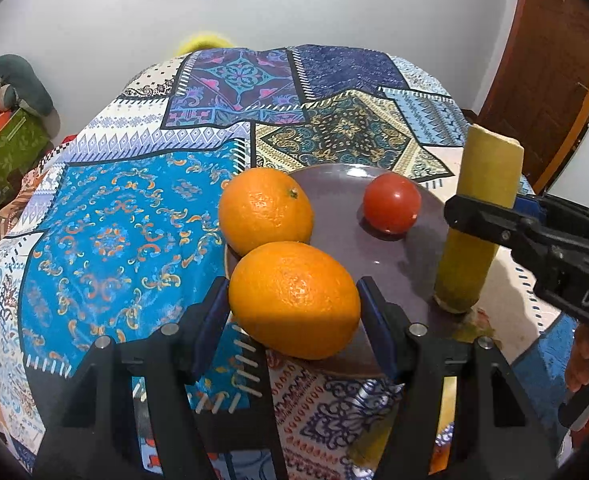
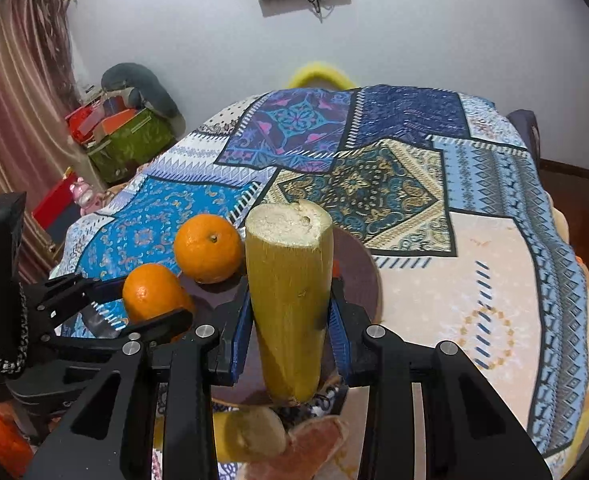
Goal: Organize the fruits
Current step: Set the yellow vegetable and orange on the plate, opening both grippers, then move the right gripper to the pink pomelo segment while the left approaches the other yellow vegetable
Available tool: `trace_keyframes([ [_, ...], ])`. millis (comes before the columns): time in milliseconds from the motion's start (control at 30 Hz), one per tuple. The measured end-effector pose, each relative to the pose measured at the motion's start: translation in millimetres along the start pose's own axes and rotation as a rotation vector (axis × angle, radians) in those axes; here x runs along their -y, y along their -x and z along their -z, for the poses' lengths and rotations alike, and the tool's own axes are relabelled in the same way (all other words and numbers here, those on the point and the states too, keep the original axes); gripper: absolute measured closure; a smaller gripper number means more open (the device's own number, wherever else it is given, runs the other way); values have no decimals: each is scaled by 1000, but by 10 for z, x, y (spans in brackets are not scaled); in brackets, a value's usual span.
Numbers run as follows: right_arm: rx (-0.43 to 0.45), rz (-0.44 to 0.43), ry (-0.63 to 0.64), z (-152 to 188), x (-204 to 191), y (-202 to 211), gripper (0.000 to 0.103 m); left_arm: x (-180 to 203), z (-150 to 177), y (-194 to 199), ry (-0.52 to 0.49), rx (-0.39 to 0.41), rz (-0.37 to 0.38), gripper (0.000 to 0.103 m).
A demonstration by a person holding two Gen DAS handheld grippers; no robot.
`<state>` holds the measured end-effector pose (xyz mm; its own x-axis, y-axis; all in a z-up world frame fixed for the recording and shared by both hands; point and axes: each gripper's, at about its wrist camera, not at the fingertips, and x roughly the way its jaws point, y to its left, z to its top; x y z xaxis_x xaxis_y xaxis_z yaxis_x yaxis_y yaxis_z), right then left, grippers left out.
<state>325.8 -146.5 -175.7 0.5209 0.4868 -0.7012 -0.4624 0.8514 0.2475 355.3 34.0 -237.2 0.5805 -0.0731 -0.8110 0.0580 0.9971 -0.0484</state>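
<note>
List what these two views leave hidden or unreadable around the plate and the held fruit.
- Tomato: in the right wrist view the yellow stalk piece covers it almost entirely.
- Plate: its near rim is hidden behind the left gripper and the held orange in the left wrist view.
- Pieces below the right gripper: cut off by its arms, kind unclear.
- Gripper lettering: runs off the left wrist view's right edge.

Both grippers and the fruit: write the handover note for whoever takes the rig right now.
Left gripper: jaws closed on the near orange, over the near rim of the purple plate.
Right gripper: jaws shut on the upright yellow-green stalk piece, at the plate's right edge.
Done: far orange and tomato sit on the plate.
Left: set down both held pieces; two more cut pieces lie on the cloth below the right gripper.
</note>
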Motion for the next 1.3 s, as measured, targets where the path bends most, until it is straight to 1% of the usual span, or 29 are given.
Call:
trace_keyframes([
  [133, -19, -6, 51, -30, -111, -116, 71, -57, -18, -54, 24, -4, 22, 39],
  [300, -39, -10, 87, -57, -182, -255, 71, -62, -20, -91, 18, 2, 22, 39],
  [433, -52, -14, 109, -81, -183, -315, 71, -58, 4, -84, 3, 18, 7, 31],
  [500, -59, -14, 121, -91, -188, -322, 71, -61, 5, -90, 8, 13, 10, 31],
  [600, -51, 12, 129, -87, -204, -321, 70, -73, 7, -81, 20, 8, 18, 30],
  [667, -42, 19, 126, -90, -195, -308, 69, -75, 17, -64, 27, 13, 15, 30],
  [700, -41, 17, 117, -90, -180, -297, 67, -78, 17, -61, 26, 14, 15, 30],
  [800, -42, -7, 112, -84, -165, -267, 66, -71, 15, -47, 28, 12, 14, 30],
  [933, -28, 16, 143, -70, -216, -194, 66, -35, -2, 3, 24, 18, 10, 30],
  [1033, -24, 7, 127, -64, -191, -115, 66, -2, -18, 97, 16, 36, 7, 30],
  [1167, -10, 34, 131, -25, -176, 24, 66, 34, -23, 270, 13, 56, 9, 29],
  [1300, -1, 47, 121, 43, -139, 234, 66, 70, 73, 420, 16, 45, 31, 29],
])
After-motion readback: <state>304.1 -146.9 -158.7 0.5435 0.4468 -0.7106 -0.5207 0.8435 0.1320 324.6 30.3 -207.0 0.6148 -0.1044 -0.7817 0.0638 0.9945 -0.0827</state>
